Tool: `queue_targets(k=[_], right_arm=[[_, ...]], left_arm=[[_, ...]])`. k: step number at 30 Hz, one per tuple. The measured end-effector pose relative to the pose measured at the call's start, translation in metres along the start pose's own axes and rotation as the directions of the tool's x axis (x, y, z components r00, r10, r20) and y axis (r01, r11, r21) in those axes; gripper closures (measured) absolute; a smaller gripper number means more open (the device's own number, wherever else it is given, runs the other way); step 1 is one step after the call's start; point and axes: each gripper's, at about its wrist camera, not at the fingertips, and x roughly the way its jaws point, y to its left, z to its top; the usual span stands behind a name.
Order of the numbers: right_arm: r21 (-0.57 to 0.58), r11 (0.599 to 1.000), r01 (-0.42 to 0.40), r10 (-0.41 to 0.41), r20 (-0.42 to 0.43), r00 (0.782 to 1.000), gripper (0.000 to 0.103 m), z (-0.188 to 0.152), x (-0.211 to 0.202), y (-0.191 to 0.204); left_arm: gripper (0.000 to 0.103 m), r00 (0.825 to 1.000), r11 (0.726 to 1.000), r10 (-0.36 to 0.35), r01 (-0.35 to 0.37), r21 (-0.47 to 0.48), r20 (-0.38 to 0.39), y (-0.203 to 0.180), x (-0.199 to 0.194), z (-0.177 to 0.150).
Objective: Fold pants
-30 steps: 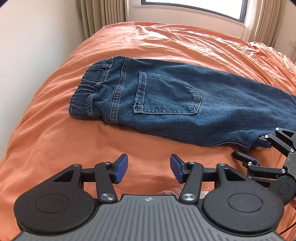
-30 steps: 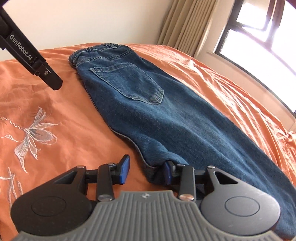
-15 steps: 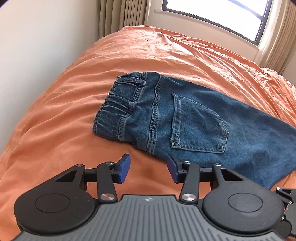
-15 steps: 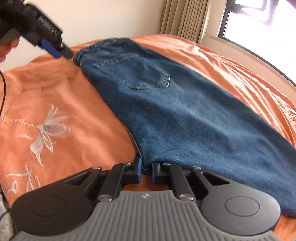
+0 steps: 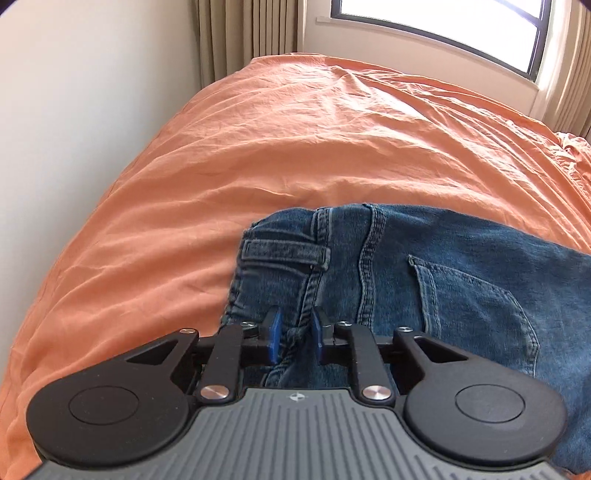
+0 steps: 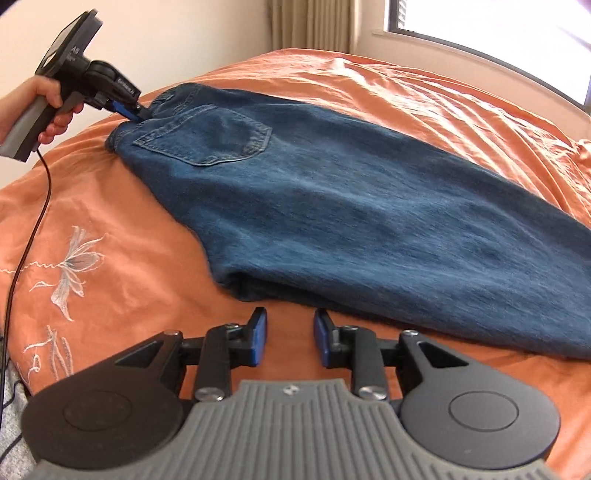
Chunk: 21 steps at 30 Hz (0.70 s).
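Note:
Blue denim pants [image 5: 424, 280] lie folded lengthwise on an orange bedcover [image 5: 295, 147], back pocket up. My left gripper [image 5: 295, 334] sits at the waistband, its jaws closing with a bunched ridge of denim pinched between the blue pads. In the right wrist view the pants [image 6: 332, 206] stretch from far left to near right, and the left gripper [image 6: 138, 112] bites the waistband end, held by a hand [image 6: 40, 96]. My right gripper [image 6: 290, 338] hovers just short of the pants' near edge, its jaws opening with only bedcover between them.
A white wall [image 5: 74, 92] runs along the bed's left side. Curtains [image 5: 251, 33] and a window [image 5: 443, 22] stand behind the bed. A white embroidered flower [image 6: 72, 266] marks the cover, and a black cable [image 6: 33, 229] hangs from the left gripper.
My left gripper travelled to the waistband and its jaws narrowed onto the denim. My right gripper, shut at the pants' edge half a second ago, has spread its jaws and drawn back off the cloth.

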Motion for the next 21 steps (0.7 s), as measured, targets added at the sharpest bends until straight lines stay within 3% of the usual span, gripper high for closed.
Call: queue_targets(k=[13, 16, 18, 19, 21], right_arm=[[0.172, 0.965, 0.199, -0.201, -0.006, 0.980, 0.076, -0.010, -0.045, -0.103], [0.306, 0.928, 0.214, -0.218, -0.020, 0.976, 0.075, -0.015, -0.054, -0.140], [0.394, 0.890, 0.229, -0.242, -0.017, 0.970, 0.069, -0.019, -0.066, -0.167], [0.431, 0.871, 0.236, -0.256, -0.012, 0.967, 0.061, -0.021, -0.072, -0.180], [0.514, 0.822, 0.245, -0.283, -0.005, 0.959, 0.054, -0.027, -0.085, -0.209]], left_arm=[[0.093, 0.992, 0.996, 0.087, -0.089, -0.013, -0.094, -0.002, 0.066, 0.050], [0.093, 0.986, 0.991, 0.131, -0.132, -0.001, -0.106, -0.011, 0.069, 0.054], [0.093, 0.980, 0.985, 0.172, -0.170, 0.025, -0.103, -0.020, 0.064, 0.055], [0.092, 0.976, 0.981, 0.194, -0.191, 0.042, -0.095, -0.024, 0.058, 0.056], [0.083, 0.966, 0.964, 0.253, -0.248, 0.094, -0.053, -0.036, 0.045, 0.055]])
